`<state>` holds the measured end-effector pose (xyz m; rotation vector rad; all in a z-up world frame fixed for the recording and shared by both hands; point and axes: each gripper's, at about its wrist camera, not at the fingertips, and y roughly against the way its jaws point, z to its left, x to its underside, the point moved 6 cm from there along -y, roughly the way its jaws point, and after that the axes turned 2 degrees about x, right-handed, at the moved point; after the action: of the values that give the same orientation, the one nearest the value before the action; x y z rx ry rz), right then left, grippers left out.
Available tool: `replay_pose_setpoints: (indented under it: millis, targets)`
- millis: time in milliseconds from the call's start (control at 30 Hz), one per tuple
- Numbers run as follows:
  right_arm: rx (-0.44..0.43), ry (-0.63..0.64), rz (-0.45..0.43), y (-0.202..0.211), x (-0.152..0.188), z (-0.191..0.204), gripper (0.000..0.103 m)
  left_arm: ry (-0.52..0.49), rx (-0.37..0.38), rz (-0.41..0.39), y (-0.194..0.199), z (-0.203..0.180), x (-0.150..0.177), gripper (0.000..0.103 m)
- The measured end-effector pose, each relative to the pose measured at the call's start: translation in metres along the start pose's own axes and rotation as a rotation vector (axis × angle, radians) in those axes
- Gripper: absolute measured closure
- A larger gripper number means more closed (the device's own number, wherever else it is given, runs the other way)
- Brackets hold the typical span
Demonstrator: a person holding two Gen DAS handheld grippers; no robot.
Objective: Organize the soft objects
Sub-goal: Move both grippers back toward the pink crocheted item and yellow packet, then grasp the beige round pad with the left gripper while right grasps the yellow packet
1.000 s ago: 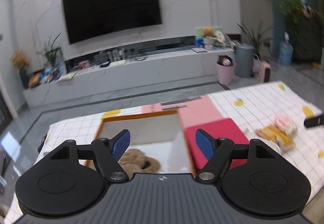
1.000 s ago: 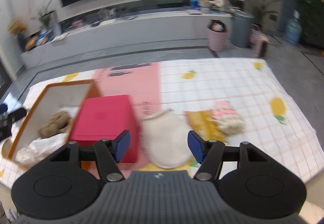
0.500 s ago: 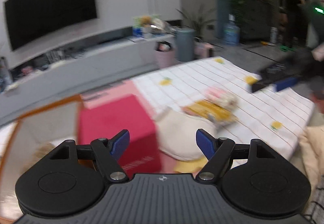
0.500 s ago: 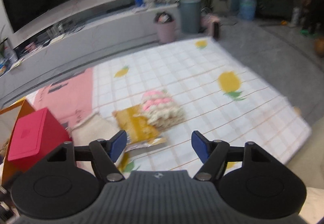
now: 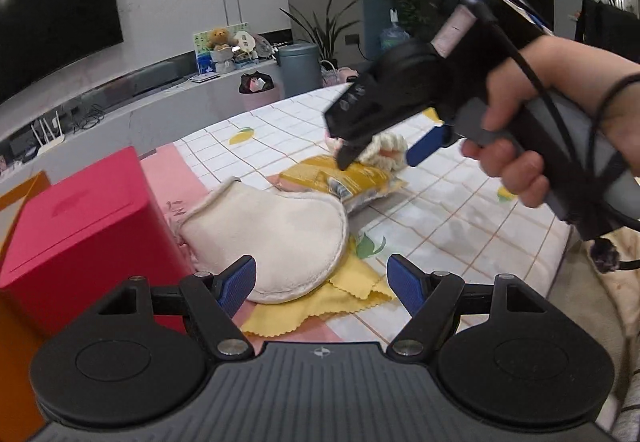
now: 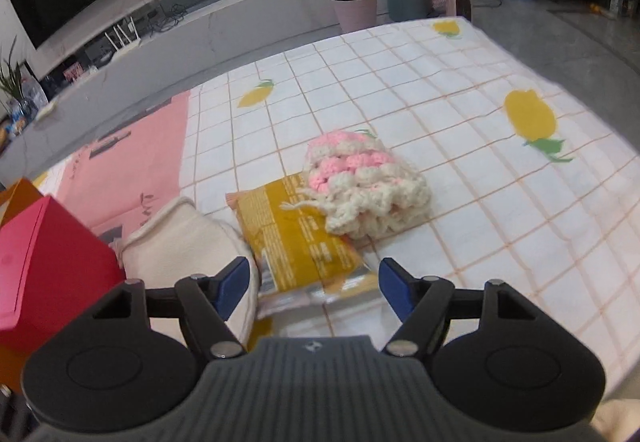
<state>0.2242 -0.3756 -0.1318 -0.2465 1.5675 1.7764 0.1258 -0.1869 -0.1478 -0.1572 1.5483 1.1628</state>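
Right tool (image 6: 313,284), fingers apart and empty, hangs over yellow snack packet (image 6: 298,232); crocheted pink-and-cream piece (image 6: 364,188) lies just ahead, overlapping its far corner. Left tool (image 5: 321,280) apart too, farther back.

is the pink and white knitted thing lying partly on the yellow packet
Yes, the knitted piece overlaps the far edge of the yellow packet.

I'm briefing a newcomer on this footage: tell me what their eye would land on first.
First, the right gripper, held in a bare hand, hanging open over the pink-and-white crocheted piece that lies partly on a yellow packet. Next, the bright red box at the left, with a cream fleece pouch beside it on a yellow cloth. All sit on a checked, lemon-print tablecloth.
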Motion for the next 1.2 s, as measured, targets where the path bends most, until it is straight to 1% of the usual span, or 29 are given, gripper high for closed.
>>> replay_pose_setpoints:
  millis: [67, 133, 233, 333, 400, 433, 467, 533, 600, 633, 667, 700, 733, 767, 833, 933, 1000, 1067, 1100, 1133, 1167, 1200]
  targets:
    - [-0.024, -0.041, 0.004, -0.011, 0.0, -0.004, 0.032, -0.027, -0.015, 0.003, -0.01, -0.003, 0.0, 0.015]
    - [-0.018, -0.068, 0.018, -0.022, 0.001, -0.008, 0.032, -0.028, -0.023, 0.008, -0.02, -0.002, -0.003, 0.015]
    - [-0.004, -0.073, 0.007, -0.031, 0.001, -0.012, 0.032, -0.017, -0.017, 0.028, -0.037, 0.0, -0.006, 0.015]
    - [-0.022, -0.093, 0.002, -0.035, 0.0, -0.016, 0.032, -0.024, -0.023, 0.034, -0.05, -0.001, -0.007, 0.015]
    - [-0.036, -0.101, -0.002, -0.037, 0.0, -0.018, 0.035, -0.029, -0.034, 0.04, -0.058, -0.002, -0.007, 0.015]
    - [-0.035, -0.098, -0.002, -0.038, 0.001, -0.019, 0.04, -0.033, -0.036, 0.044, -0.061, -0.002, -0.007, 0.015]
    - [-0.028, -0.093, 0.0, -0.037, 0.001, -0.02, 0.043, -0.038, -0.033, 0.043, -0.064, -0.003, -0.006, 0.015]
    - [-0.036, -0.09, -0.001, -0.035, 0.001, -0.021, 0.043, -0.045, -0.031, 0.039, -0.067, -0.005, -0.006, 0.015]
    - [-0.057, -0.123, -0.002, -0.033, -0.001, -0.023, 0.039, -0.047, -0.043, 0.05, -0.072, -0.006, -0.005, 0.015]
    - [-0.075, -0.139, 0.001, -0.033, -0.001, -0.024, 0.033, -0.046, -0.049, 0.054, -0.074, -0.005, -0.005, 0.015]
    - [-0.088, -0.145, 0.003, -0.034, -0.002, -0.023, 0.031, -0.04, -0.052, 0.047, -0.075, -0.005, -0.005, 0.015]
    - [-0.089, -0.141, 0.002, -0.034, -0.001, -0.022, 0.03, -0.03, -0.053, 0.038, -0.075, -0.004, -0.005, 0.015]
    - [-0.083, -0.127, -0.001, -0.035, -0.001, -0.019, 0.027, -0.019, -0.054, 0.033, -0.074, -0.003, -0.005, 0.016]
    - [-0.086, -0.12, -0.003, -0.036, 0.0, -0.017, 0.02, -0.003, -0.057, 0.02, -0.073, -0.002, -0.006, 0.019]
    - [-0.113, -0.141, -0.02, -0.039, 0.002, -0.016, 0.015, 0.04, -0.067, -0.007, -0.067, 0.001, -0.007, 0.02]
    - [-0.092, -0.129, -0.018, -0.045, 0.004, -0.012, 0.015, 0.093, -0.085, -0.021, -0.063, 0.007, -0.005, 0.02]
    - [-0.074, -0.096, -0.034, -0.046, 0.005, -0.009, 0.018, 0.102, -0.094, -0.004, -0.066, 0.008, -0.003, 0.027]
    - [-0.041, -0.06, -0.036, -0.046, 0.006, -0.008, 0.029, 0.103, -0.09, 0.018, -0.069, 0.008, -0.001, 0.032]
    - [-0.033, -0.046, -0.03, -0.046, 0.006, -0.008, 0.031, 0.106, -0.095, 0.018, -0.069, 0.007, 0.0, 0.033]
    - [-0.038, -0.042, -0.02, -0.046, 0.006, -0.009, 0.033, 0.11, -0.095, 0.015, -0.068, 0.006, 0.0, 0.037]
    - [-0.044, -0.048, -0.01, -0.045, 0.005, -0.012, 0.036, 0.115, -0.087, 0.014, -0.067, 0.005, 0.0, 0.049]
    - [-0.049, -0.058, 0.001, -0.045, 0.004, -0.014, 0.038, 0.119, -0.074, 0.012, -0.067, 0.004, -0.001, 0.053]
